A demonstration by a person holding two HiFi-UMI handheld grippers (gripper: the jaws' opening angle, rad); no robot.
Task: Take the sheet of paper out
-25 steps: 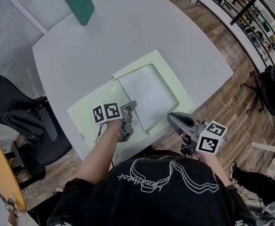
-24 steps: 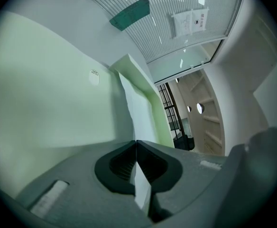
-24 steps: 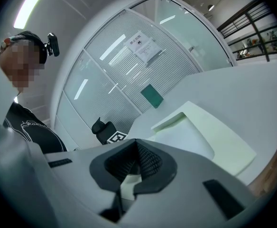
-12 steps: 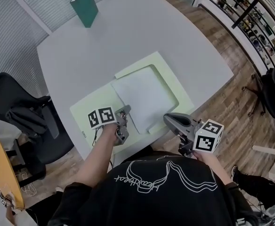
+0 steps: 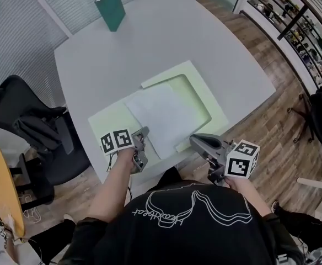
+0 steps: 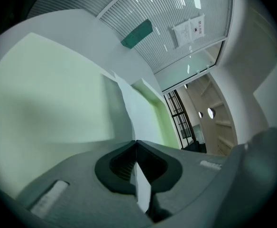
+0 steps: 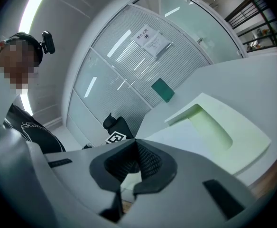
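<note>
Grey-white counter (image 5: pixel 150 43), matte, rounded corners; wood floor (image 5: pixel 271 131) at frame right. Green book (image 5: pixel 110 7) stands upright at upper left, well apart from everything else.

Tray (image 5: pixel 175 73): pale green, flat, sits mid-frame near the counter's lower edge. It has two panels. The left one is plain, the right one has a shallow rectangular recess with rounded corners.

Sheet (image 5: pixel 161 115): thin, white, smooth. It lies askew, partly over the recess and partly across the plain panel, so the recess's upper right is bare.

Left claw (image 5: pixel 143 134): jaws together, pinching the sheet's lower-left edge. In the left gripper view the paper runs edge-on between the ribbed pads (image 6: pixel 122 167).

Right claw (image 5: pixel 197 142): tips together, nothing in them. It hangs off the counter's lower edge, just beside the tray's lower right corner.

Black chair (image 5: pixel 34 126) sits off the counter's left edge. Lots of bare counter between tray and book.
</note>
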